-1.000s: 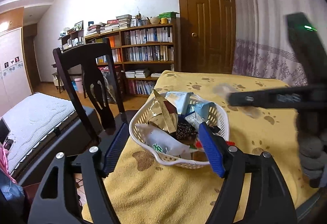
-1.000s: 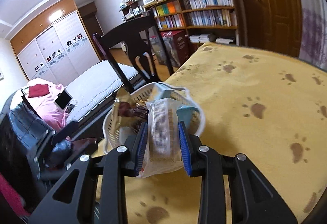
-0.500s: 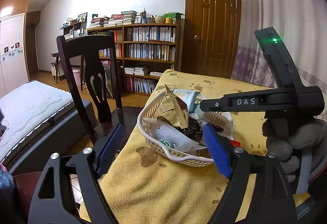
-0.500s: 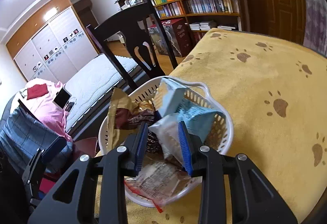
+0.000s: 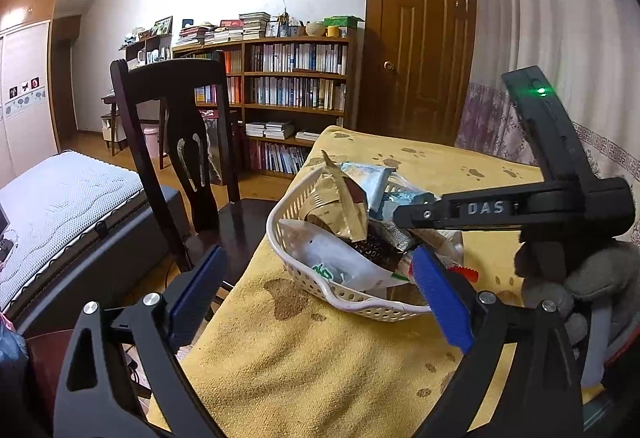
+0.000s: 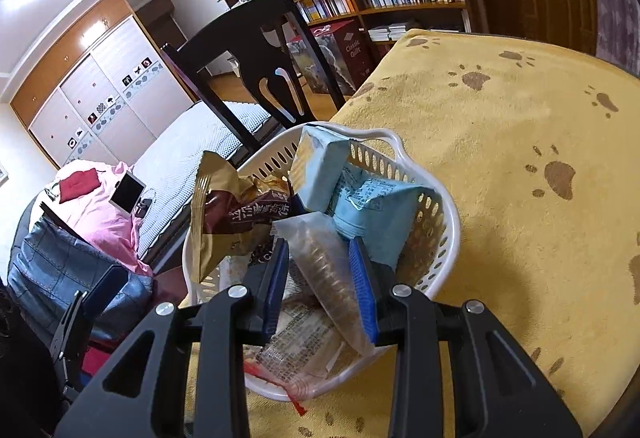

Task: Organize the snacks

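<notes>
Fingers (image 6: 276, 278) of the right gripper (image 6: 320, 278) are closed narrowly on a clear cracker packet (image 6: 328, 270), pinching it across its flat faces so the soft film does not slide out. The packet hangs tilted over the white perforated basket (image 6: 436, 234), its lower end already among the wrappers inside, which suggests it is being lowered in rather than lifted out, though that cannot be settled from this moment alone. The grip sits near the packet's middle, likely to keep it from flopping to either side.

In the basket, two pale blue packs (image 6: 372, 210) lean against the far wall, a gold and brown foil bag (image 6: 224, 214) stands at the left side, and a flat printed wrapper with a red edge (image 6: 296, 362) spills over the near rim. The pile is loose and high, so a careless release could tip something over the edge.

The left gripper (image 5: 320, 294) hovers wide apart and empty, just in front of the basket's near rim, touching nothing I can make out; it seems placed to steady the basket if needed. The basket stands near the corner of the bench, on a yellow paw-print cloth (image 6: 520, 142), close to a dark wooden chair (image 5: 168, 142). A gloved hand (image 5: 576, 286) holds the right gripper's handle.
</notes>
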Action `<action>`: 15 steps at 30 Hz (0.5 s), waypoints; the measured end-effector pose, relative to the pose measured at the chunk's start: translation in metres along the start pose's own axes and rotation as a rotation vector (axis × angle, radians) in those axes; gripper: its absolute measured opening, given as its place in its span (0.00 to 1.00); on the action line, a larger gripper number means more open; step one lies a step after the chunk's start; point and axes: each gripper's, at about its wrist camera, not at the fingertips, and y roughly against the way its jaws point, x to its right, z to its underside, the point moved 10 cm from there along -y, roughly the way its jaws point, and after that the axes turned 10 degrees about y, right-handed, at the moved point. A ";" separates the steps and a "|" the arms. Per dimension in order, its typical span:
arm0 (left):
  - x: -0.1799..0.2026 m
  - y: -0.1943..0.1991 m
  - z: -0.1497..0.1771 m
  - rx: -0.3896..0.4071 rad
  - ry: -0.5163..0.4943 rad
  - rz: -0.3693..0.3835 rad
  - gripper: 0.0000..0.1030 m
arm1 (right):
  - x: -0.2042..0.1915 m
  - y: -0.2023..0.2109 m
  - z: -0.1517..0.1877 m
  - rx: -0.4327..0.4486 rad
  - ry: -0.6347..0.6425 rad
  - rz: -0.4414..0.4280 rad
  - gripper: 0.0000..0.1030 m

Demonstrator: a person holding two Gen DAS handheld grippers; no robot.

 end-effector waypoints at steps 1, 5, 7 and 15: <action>-0.001 -0.001 0.000 -0.001 0.003 -0.002 0.94 | 0.000 0.003 -0.001 0.005 -0.001 0.002 0.32; -0.003 -0.001 0.000 -0.003 0.006 -0.010 0.96 | -0.001 0.021 -0.002 0.052 0.023 0.031 0.35; -0.003 -0.001 0.000 -0.002 0.007 -0.013 0.97 | -0.001 0.031 0.002 0.069 0.048 0.059 0.36; 0.001 -0.001 0.003 0.007 -0.031 -0.051 0.97 | 0.010 0.059 0.029 0.091 0.076 0.141 0.72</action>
